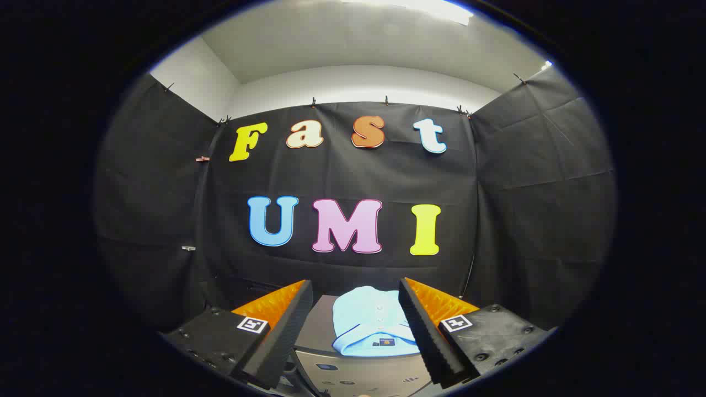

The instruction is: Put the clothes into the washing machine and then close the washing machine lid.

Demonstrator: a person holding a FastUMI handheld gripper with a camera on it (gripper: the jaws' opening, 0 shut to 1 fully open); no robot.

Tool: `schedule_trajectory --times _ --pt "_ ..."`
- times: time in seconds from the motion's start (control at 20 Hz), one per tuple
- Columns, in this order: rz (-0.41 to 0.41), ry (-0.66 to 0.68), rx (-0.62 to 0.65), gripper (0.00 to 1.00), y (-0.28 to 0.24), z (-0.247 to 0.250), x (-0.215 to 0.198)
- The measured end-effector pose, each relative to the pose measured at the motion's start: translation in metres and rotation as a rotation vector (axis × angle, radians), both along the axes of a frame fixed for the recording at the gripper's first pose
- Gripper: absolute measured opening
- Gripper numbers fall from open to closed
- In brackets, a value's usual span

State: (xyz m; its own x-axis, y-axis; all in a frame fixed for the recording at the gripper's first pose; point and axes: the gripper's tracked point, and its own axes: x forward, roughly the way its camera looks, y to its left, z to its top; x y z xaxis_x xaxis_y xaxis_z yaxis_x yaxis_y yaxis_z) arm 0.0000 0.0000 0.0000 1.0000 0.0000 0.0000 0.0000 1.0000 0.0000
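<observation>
Gripper view looks level into the booth, with the gripper (356,295) held above and just short of the washing machine (353,375), pointing straight at the black cloth back wall (342,176). Its two fingers stand wide apart, one on each side, and nothing is between the pads; they grip nothing. The gap between the fingertips (304,286) frames the garment below and ahead of them.

The task's clothing is a light blue shirt (369,325), folded, lying flat on the closed top of the washing machine. It has a collar with a dark trim line, a row of small buttons running up its front, and a small dark tag with an orange mark at the collar's near edge. It sits between the two fingers as seen from here, nearer the right finger, whose inner edge covers the shirt's right side. Whether the finger touches the cloth cannot be told; the gripper looks to be above it.

The washing machine is a grey box seen from its top front. Its lid (320,325) is a darker grey panel, down and shut, with the shirt resting on it, so nothing can be seen inside the drum. Below the lid runs a paler control strip with small marks too blurred to make out.

Black cloth side walls (540,182) close the booth on both sides, with a white ceiling (353,49) above
</observation>
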Motion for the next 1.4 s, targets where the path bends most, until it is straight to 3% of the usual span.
schedule_trajectory --times 0.5,1.4 --pt "0.053 0.030 0.012 0.98 0.017 -0.012 0.008" --pt "0.026 0.033 0.039 0.98 0.003 -0.016 0.016"
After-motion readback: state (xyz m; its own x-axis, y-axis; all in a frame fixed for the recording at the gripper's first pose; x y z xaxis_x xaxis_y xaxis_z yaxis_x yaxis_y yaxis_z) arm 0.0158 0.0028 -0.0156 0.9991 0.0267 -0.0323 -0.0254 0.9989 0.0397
